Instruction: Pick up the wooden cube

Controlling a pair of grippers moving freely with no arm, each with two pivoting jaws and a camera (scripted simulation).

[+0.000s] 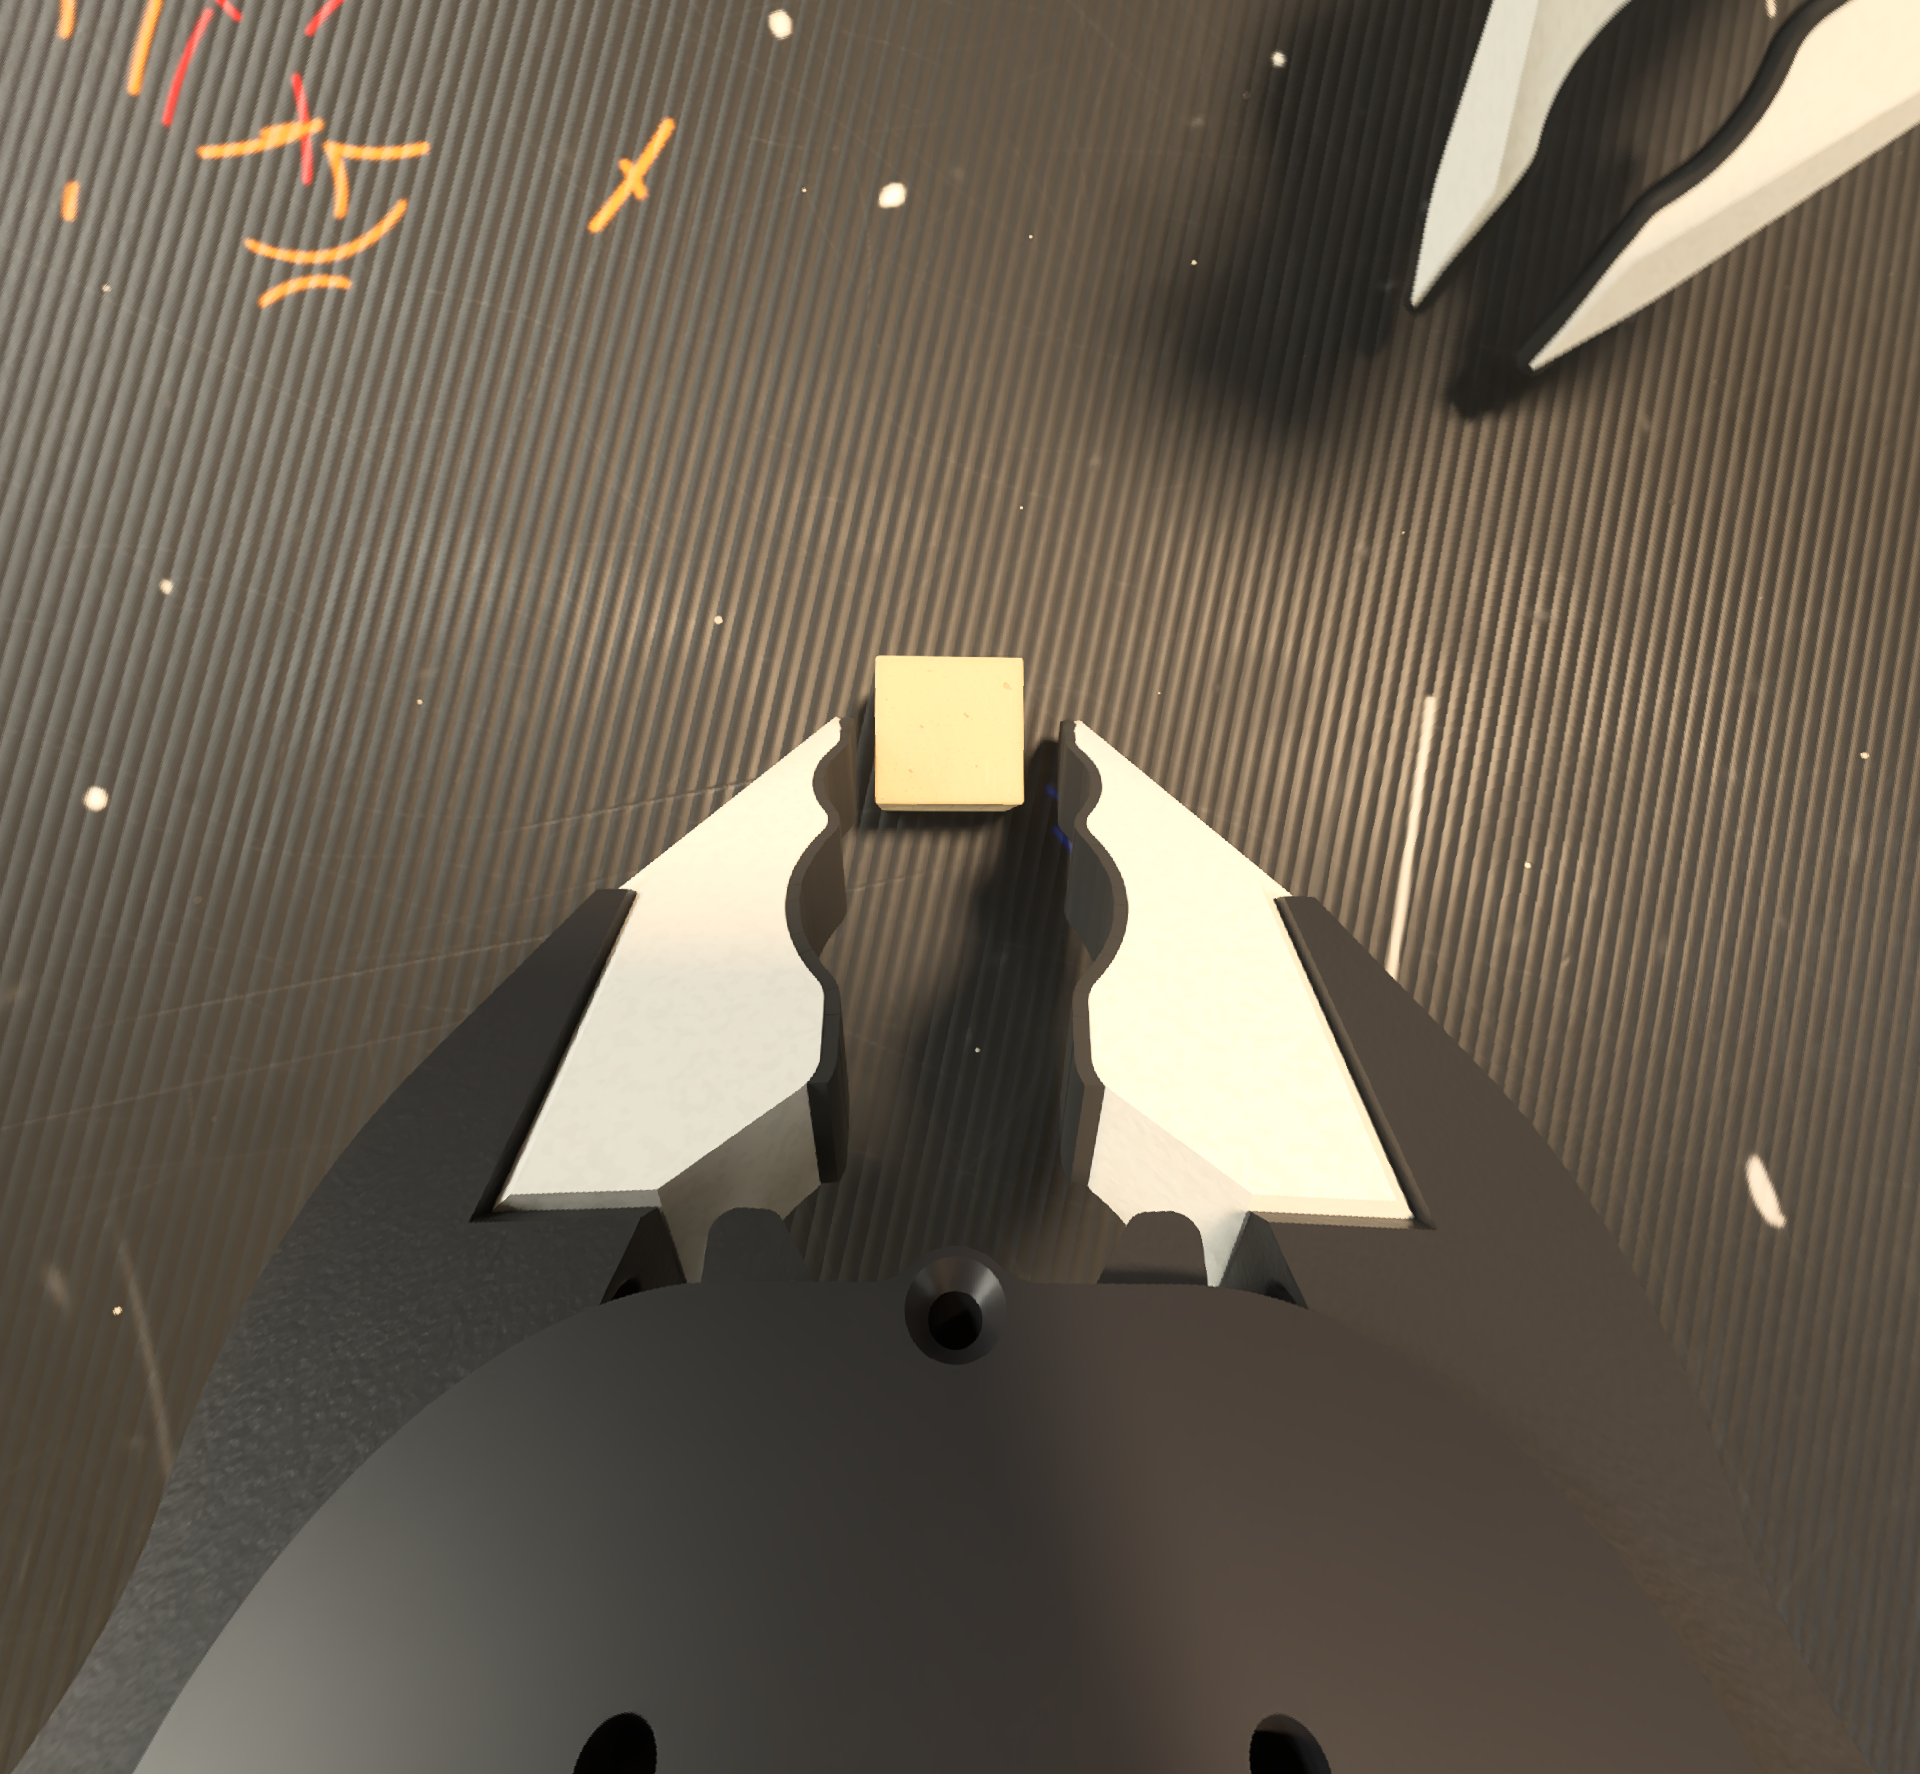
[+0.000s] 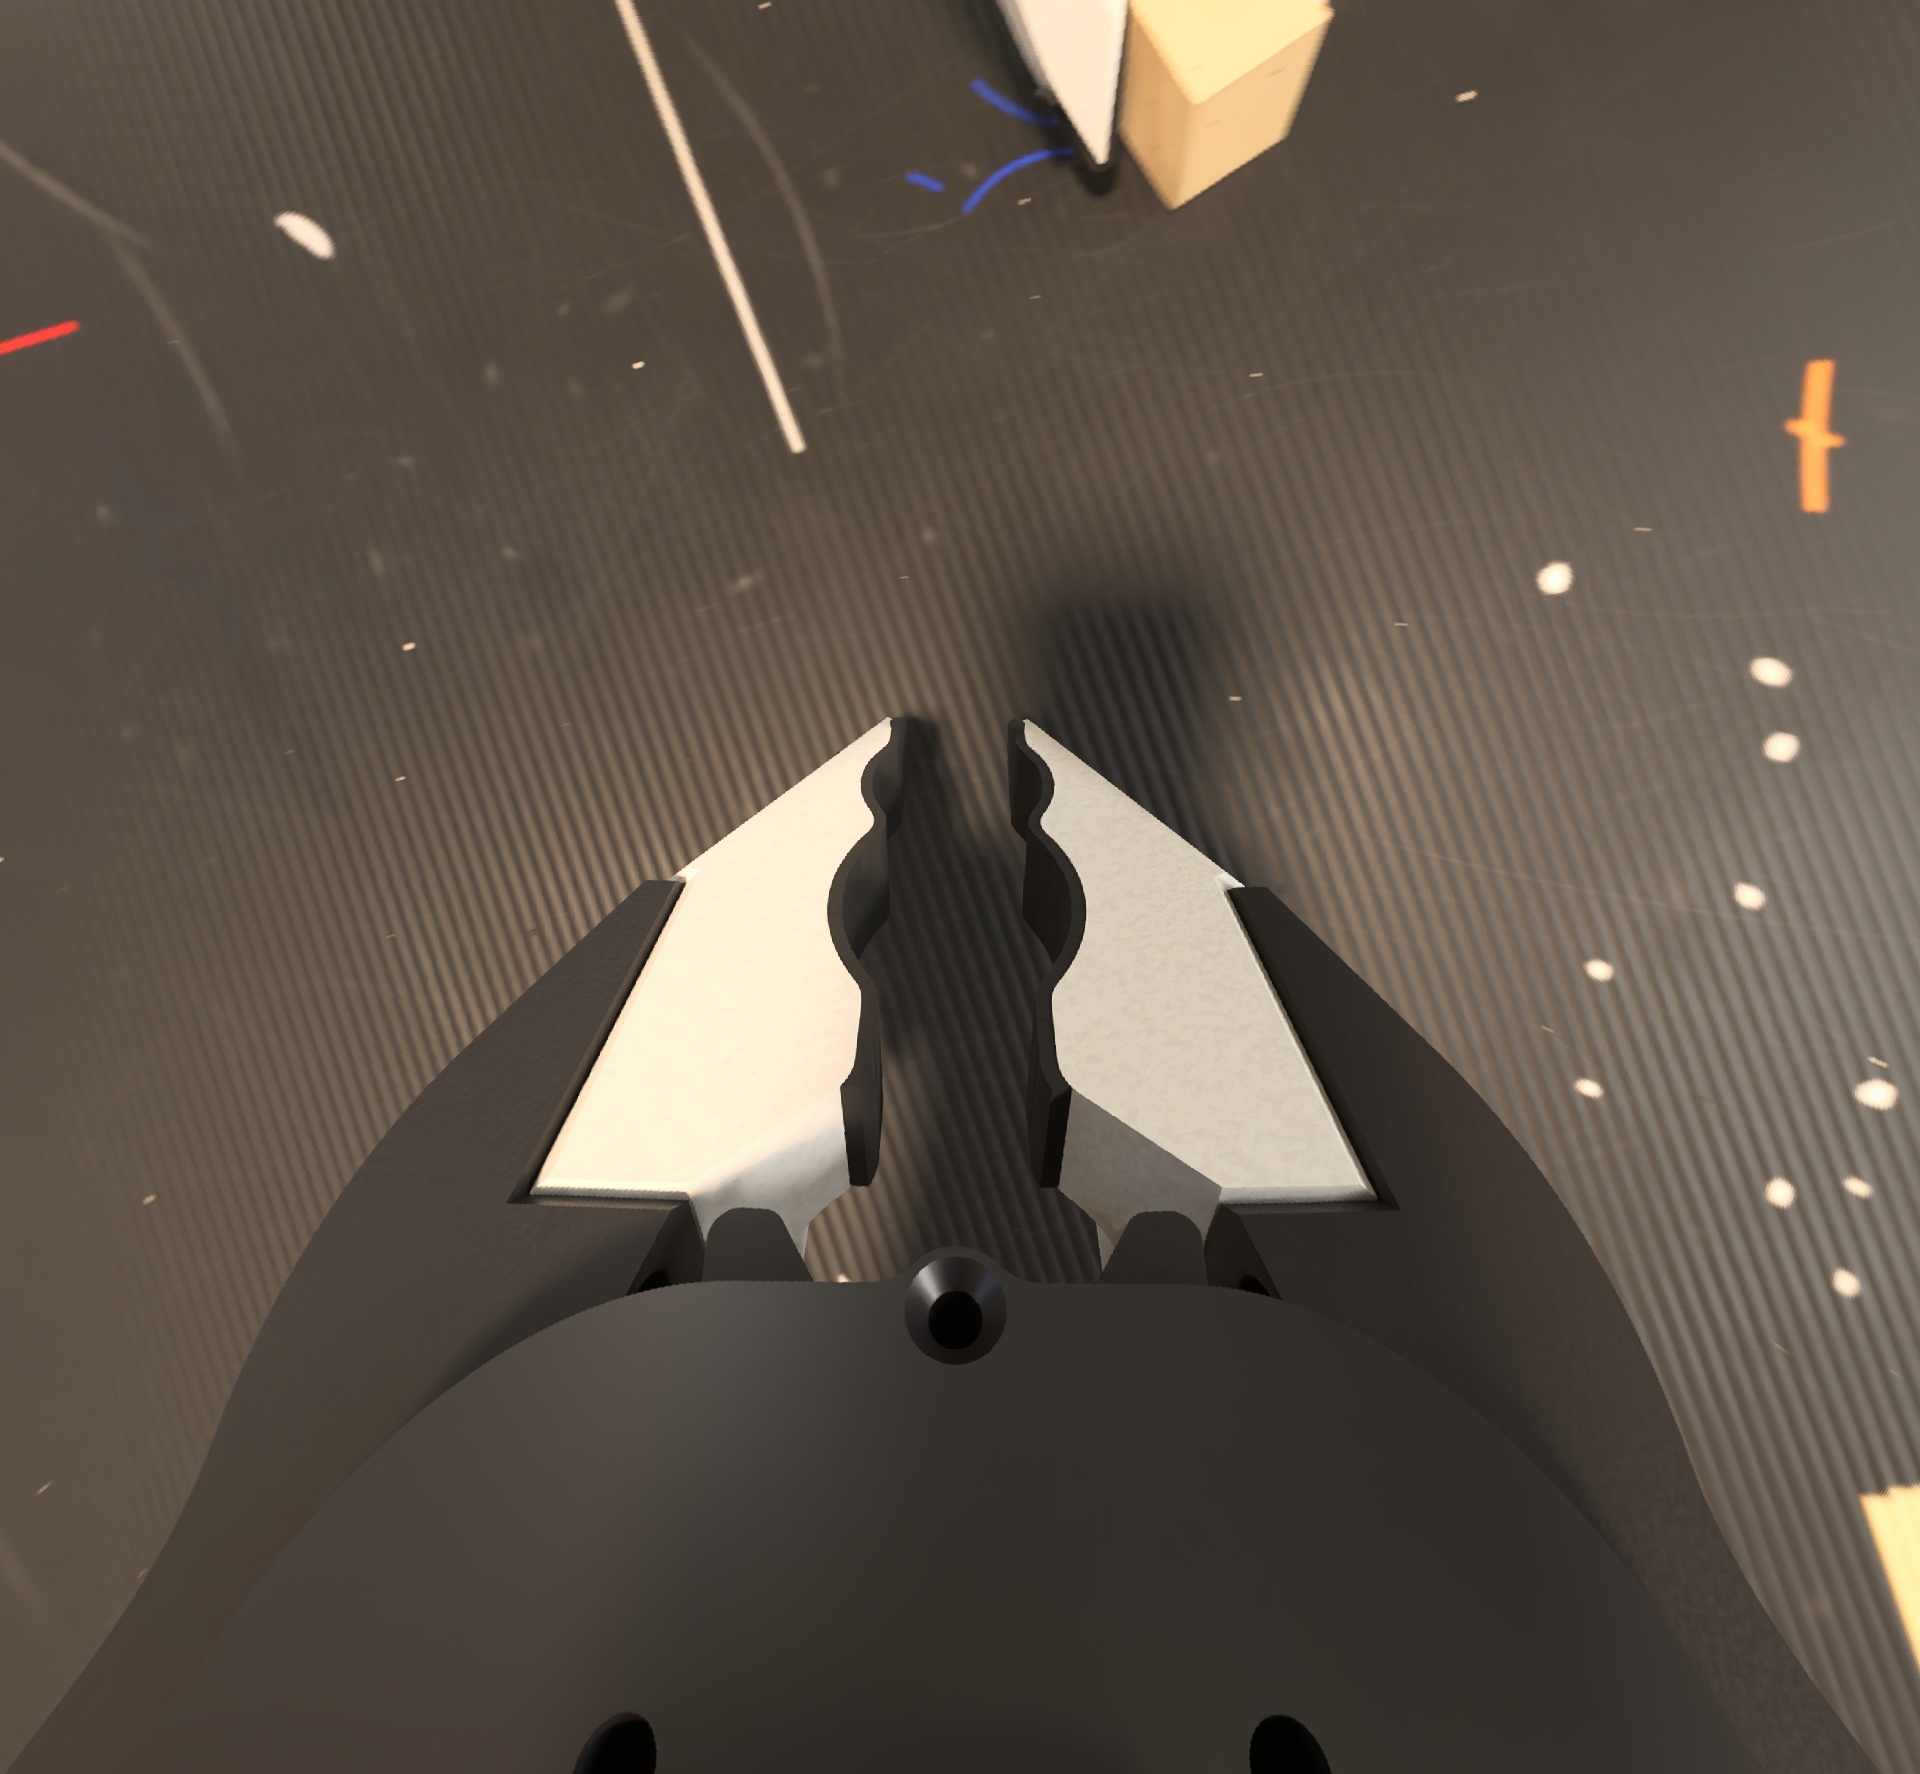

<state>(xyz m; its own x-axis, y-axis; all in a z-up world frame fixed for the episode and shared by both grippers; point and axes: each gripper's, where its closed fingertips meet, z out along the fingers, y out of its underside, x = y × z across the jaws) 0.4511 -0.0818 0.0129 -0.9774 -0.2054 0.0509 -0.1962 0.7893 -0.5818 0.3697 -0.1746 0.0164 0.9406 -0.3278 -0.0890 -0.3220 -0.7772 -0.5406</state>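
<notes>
Nearest, in the left wrist view, the left gripper of black body and white two-finger blades stands with jaws parted, the small pale wooden cube between its tips on the dark ribbed mat; a slim gap shows on each side, so no grip is evident. Farther right, the right gripper hangs above the mat. Its own view shows its fingers narrowly apart, holding nothing, the cube well ahead. Orange scribbles lie farthest left.
</notes>
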